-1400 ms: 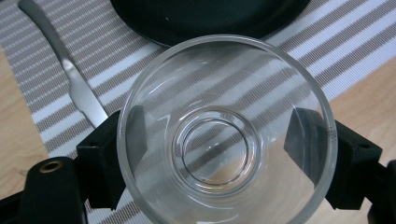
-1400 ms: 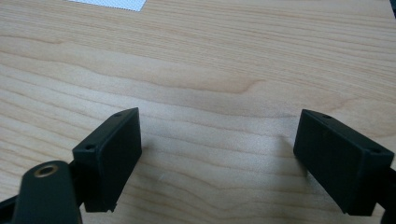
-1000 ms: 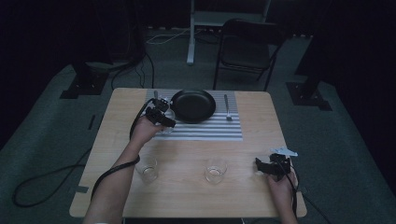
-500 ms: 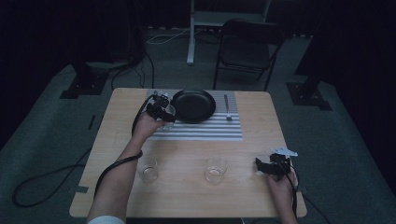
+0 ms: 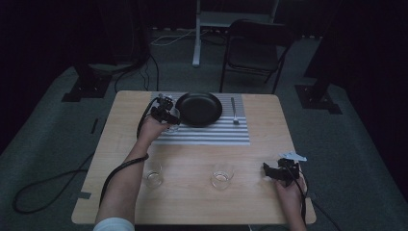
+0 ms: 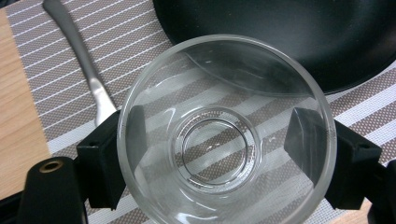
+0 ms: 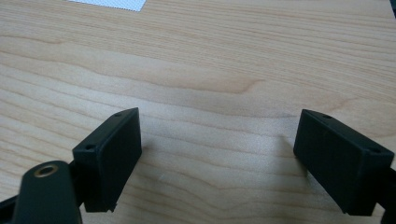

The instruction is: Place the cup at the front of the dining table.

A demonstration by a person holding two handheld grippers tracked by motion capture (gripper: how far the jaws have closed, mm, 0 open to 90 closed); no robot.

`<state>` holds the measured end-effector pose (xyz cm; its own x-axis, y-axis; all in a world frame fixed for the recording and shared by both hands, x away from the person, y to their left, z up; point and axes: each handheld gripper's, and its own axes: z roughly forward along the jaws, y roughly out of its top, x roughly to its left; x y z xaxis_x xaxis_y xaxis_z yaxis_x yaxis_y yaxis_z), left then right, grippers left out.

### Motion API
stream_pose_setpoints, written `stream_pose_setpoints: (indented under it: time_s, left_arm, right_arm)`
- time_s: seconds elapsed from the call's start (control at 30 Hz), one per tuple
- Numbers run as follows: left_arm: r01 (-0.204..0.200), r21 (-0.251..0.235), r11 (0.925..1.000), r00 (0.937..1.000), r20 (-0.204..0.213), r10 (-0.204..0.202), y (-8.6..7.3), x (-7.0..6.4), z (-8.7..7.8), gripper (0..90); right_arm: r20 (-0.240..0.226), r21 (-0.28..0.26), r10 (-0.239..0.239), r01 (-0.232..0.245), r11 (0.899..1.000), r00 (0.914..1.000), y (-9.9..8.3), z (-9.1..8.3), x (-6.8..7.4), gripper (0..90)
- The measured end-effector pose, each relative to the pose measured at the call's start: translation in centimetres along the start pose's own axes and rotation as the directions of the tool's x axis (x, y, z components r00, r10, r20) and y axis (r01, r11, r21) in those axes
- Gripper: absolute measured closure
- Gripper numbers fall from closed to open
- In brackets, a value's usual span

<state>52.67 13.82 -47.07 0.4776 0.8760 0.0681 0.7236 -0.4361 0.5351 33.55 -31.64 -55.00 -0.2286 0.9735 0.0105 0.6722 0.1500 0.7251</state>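
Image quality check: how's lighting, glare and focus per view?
High view: dim, dark surround, fine detail lost. Left gripper view: bright and sharp; the glass between the left tongs refracts the striped mat, slight rim glare. Right gripper view: evenly lit, right tongs cast soft shadows on the table.

The high view is dim and grainy, with darkness all around the table (image 5: 269, 159). Both gripper views are bright and sharp; soft glare streaks the glass (image 6: 226, 135) rim beside the black plate (image 6: 299, 37).

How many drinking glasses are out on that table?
3: one glass held between the left gripper jaws over the striped mat, beside the black plate; two glasses near the table's front edge.
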Motion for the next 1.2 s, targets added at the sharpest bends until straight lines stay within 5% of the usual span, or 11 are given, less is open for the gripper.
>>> stream_pose_setpoints:
  time_s: [0.23, 0.37, 0.53, 0.63, 0.7, 0.93, 1.2]
  left_arm:
    - [0.006, -0.036, 0.9993, 0.9998, 0.019, -0.005, -0.8, 0.6, 0.6, 18.3]
    - [-0.015, -0.045, 0.9989, 0.9987, 0.048, 0.017, -1.2, 0.9, 0.7, 18.1]
    - [0.011, -0.032, 0.9994, 0.9943, 0.106, -0.007, -1.6, 1.5, 1.0, 18.1]
    - [-0.020, -0.036, 0.9991, 0.9940, 0.106, 0.024, -1.9, 1.4, 1.1, 18.0]
    - [0.001, -0.050, 0.9987, 0.9922, 0.124, 0.005, -2.2, 1.7, 1.0, 18.0]
    - [-0.007, -0.082, 0.9966, 0.9944, 0.104, 0.015, -2.9, 1.7, 0.7, 18.0]
    - [-0.006, -0.060, 0.9982, 0.9929, 0.119, 0.013, -3.5, 2.0, 0.5, 18.0]
  right_arm:
    - [0.000, 0.000, 0.000, 0.000, 1.000, 1.0000, 0.0, 0.0, 0.0, 14.6]
    - [0.000, 0.000, 0.000, 0.000, 1.000, 1.0000, 0.0, 0.0, 0.0, 14.6]
    - [0.000, 0.000, 0.000, 0.000, 1.000, 1.0000, 0.0, 0.0, 0.0, 14.6]
    - [0.000, 0.000, 0.000, 0.000, 1.000, 1.0000, 0.0, 0.0, 0.0, 14.6]
    - [0.000, 0.000, 0.000, 0.000, 1.000, 1.0000, 0.0, 0.0, 0.0, 14.6]
    - [0.000, 0.000, 0.000, 0.000, 1.000, 1.0000, 0.0, 0.0, 0.0, 14.6]
    - [0.000, 0.000, 0.000, 0.000, 1.000, 1.0000, 0.0, 0.0, 0.0, 14.6]
